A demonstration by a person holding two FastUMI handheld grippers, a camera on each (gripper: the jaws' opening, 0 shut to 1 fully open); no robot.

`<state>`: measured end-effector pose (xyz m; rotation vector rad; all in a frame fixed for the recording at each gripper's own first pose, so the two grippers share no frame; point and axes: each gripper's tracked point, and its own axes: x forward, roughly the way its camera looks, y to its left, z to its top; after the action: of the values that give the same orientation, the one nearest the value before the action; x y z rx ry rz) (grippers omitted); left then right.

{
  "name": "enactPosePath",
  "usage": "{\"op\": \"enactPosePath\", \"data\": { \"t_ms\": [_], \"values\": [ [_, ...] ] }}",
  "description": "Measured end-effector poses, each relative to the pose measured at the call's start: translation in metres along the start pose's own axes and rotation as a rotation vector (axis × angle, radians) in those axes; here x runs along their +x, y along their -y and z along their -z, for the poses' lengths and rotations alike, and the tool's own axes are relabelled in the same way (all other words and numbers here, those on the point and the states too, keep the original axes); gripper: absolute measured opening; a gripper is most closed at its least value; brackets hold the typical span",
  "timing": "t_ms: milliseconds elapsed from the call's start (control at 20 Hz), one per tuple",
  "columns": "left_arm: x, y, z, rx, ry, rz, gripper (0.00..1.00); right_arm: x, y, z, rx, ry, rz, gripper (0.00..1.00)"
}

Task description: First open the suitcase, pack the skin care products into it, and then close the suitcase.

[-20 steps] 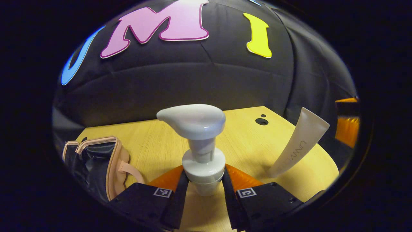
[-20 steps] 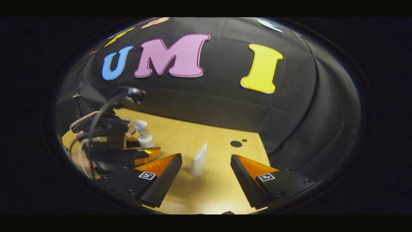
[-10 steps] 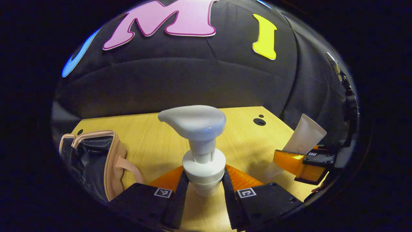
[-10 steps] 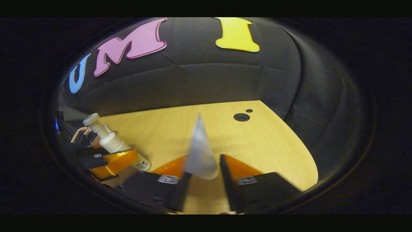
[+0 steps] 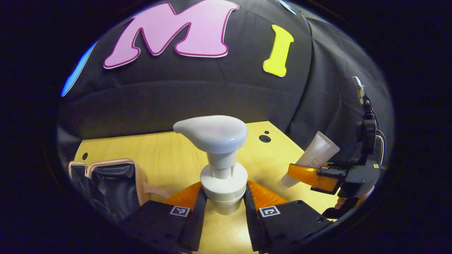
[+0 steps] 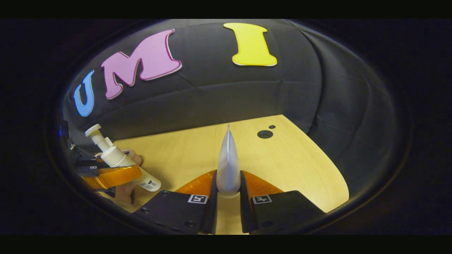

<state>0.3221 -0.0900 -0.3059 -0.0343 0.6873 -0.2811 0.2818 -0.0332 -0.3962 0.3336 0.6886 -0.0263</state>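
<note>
Lifted since a second ago, the tube (image 6: 228,160) now sits pinched between the right gripper (image 6: 228,197) fingers — its printing too small to read. Left gripper (image 5: 222,206) clamps the pump bottle (image 5: 219,158); the open suitcase (image 5: 113,180) lies beyond-left on the table (image 5: 169,151).

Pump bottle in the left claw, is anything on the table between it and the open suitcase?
Nothing visible. The left claw grips the pump bottle, and bare table lies between it and the open suitcase at its left. The tube is on the other side.
</note>
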Motion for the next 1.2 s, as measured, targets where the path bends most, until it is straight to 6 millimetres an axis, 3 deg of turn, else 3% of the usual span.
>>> {"op": "enactPosePath", "data": {
  "t_ms": [150, 250, 350, 500, 600, 650, 850, 900, 950, 1100, 1200],
  "values": [
    [-0.043, -0.028, -0.012, -0.021, -0.028, -0.008, 0.56, -0.023, -0.028, -0.025, -0.013, 0.056, -0.052, 0.3],
    [-0.069, -0.05, -0.008, -0.065, -0.08, -0.027, 0.56, -0.035, -0.05, -0.037, -0.052, 0.081, -0.091, 0.3],
    [-0.091, -0.084, 0.009, -0.087, -0.183, -0.072, 0.56, -0.045, -0.077, -0.045, -0.093, 0.089, -0.15, 0.3],
    [-0.108, -0.139, 0.054, -0.114, -0.383, -0.148, 0.56, -0.054, -0.113, -0.054, -0.097, 0.095, -0.223, 0.3],
    [-0.106, -0.163, 0.086, -0.143, -0.515, -0.167, 0.57, -0.063, -0.135, -0.051, -0.094, 0.077, -0.265, 0.34],
    [-0.104, -0.172, 0.101, -0.156, -0.58, -0.162, 0.57, -0.066, -0.145, -0.048, -0.105, 0.066, -0.286, 0.3],
    [-0.089, -0.21, 0.146, -0.175, -0.78, -0.18, 0.57, -0.078, -0.177, -0.031, -0.149, 0.023, -0.338, 0.3],
    [-0.084, -0.218, 0.154, -0.166, -0.824, -0.188, 0.57, -0.083, -0.181, -0.027, -0.153, 0.016, -0.343, 0.3],
    [-0.081, -0.225, 0.162, -0.168, -0.854, -0.207, 0.57, -0.085, -0.183, -0.023, -0.16, 0.006, -0.342, 0.24],
    [-0.073, -0.246, 0.177, -0.158, -0.885, -0.252, 0.58, -0.087, -0.184, -0.007, -0.189, -0.046, -0.332, 0.3],
    [-0.073, -0.254, 0.184, -0.186, -0.863, -0.261, 0.59, -0.085, -0.186, 0.009, -0.215, -0.086, -0.322, 0.26]
  ]
}}
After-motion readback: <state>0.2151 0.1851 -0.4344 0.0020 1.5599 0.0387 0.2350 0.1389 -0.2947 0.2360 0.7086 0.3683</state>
